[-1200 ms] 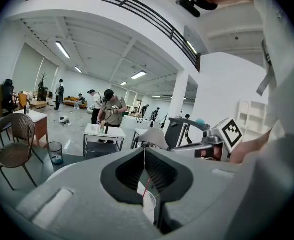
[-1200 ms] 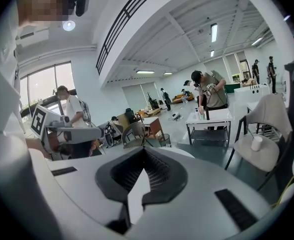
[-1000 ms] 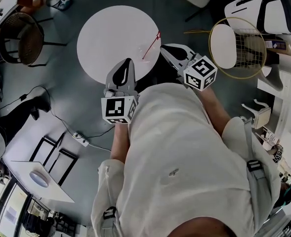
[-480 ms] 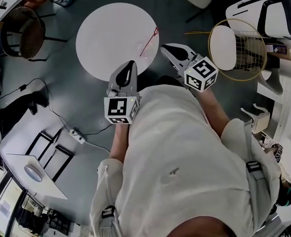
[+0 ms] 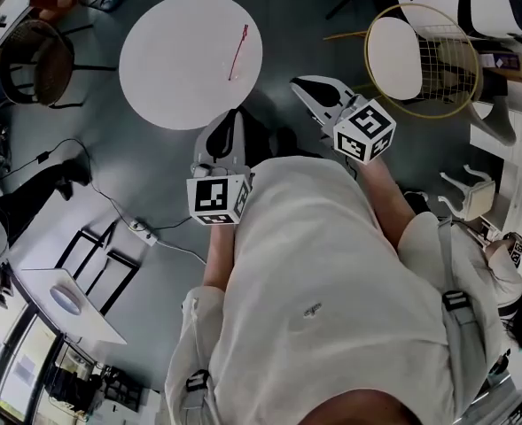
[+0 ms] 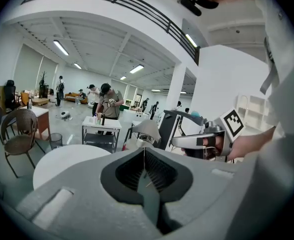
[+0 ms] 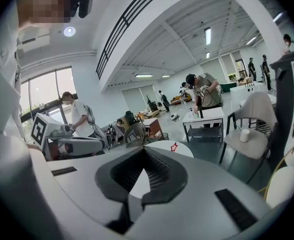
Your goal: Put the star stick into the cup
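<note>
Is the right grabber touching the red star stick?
Apart. In the head view the right gripper hangs over the grey floor, while the star stick is on the round white table.

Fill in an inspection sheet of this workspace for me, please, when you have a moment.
Surface: white round table on a grey floor.
Job's things: red star stick at the table's right part; the cup cannot be made out.
Clutter: nothing seen on the table.
Grippers: left gripper at the table's near edge, right gripper off to its right; both with jaws together, nothing held.
Cables: power strip with its cable on the floor, left of the person.
Surroundings: wicker chair left of the table, wire-backed chair to the right, people in the distance.
</note>
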A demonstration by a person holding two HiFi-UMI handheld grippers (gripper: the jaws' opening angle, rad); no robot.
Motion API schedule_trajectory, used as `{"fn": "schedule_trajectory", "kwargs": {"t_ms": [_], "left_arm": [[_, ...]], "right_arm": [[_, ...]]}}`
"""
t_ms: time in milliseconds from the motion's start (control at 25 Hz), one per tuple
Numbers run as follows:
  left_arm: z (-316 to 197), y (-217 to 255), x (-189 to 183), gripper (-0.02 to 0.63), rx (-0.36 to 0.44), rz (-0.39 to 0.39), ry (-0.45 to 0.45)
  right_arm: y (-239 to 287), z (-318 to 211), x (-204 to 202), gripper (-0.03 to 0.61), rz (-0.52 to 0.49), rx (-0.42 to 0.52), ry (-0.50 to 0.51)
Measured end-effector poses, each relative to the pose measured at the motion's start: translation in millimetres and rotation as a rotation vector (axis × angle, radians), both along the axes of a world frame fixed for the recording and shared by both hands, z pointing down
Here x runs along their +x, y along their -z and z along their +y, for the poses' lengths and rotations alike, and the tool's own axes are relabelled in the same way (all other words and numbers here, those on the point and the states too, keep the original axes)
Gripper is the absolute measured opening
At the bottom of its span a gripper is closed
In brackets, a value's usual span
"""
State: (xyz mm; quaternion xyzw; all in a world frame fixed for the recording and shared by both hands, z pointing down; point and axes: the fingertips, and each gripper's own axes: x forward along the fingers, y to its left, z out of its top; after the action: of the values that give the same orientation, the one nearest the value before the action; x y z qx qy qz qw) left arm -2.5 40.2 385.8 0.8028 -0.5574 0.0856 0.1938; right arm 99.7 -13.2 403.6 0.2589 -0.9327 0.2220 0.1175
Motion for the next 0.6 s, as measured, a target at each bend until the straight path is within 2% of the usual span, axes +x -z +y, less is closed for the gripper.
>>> {"fn": "schedule_trajectory", "kwargs": {"t_ms": [160,320,480,600], "left_arm": [[36.2,-12.9,49.2,0.012,-0.043,0.016,-0.021],[68.6,-28.8,81.1,0.012,-0.082,0.014,-0.02],[99.0,-37.0,92.1,0.012,-0.103,0.01,0.019],[107.5,-30.8,90.5,0.012,-0.078,-0.005,0.027]], "right_arm": [[-15.0,36.0,36.4,0.009,-0.005,-0.034,0.001],[-35.0,68.8,59.4,0.009,-0.016,-0.068,0.012],[-47.7,97.7,66.2,0.009,-0.03,-0.09,0.044],[-37.7,105.7,60.6,0.009,-0.042,-0.064,0.059]]}}
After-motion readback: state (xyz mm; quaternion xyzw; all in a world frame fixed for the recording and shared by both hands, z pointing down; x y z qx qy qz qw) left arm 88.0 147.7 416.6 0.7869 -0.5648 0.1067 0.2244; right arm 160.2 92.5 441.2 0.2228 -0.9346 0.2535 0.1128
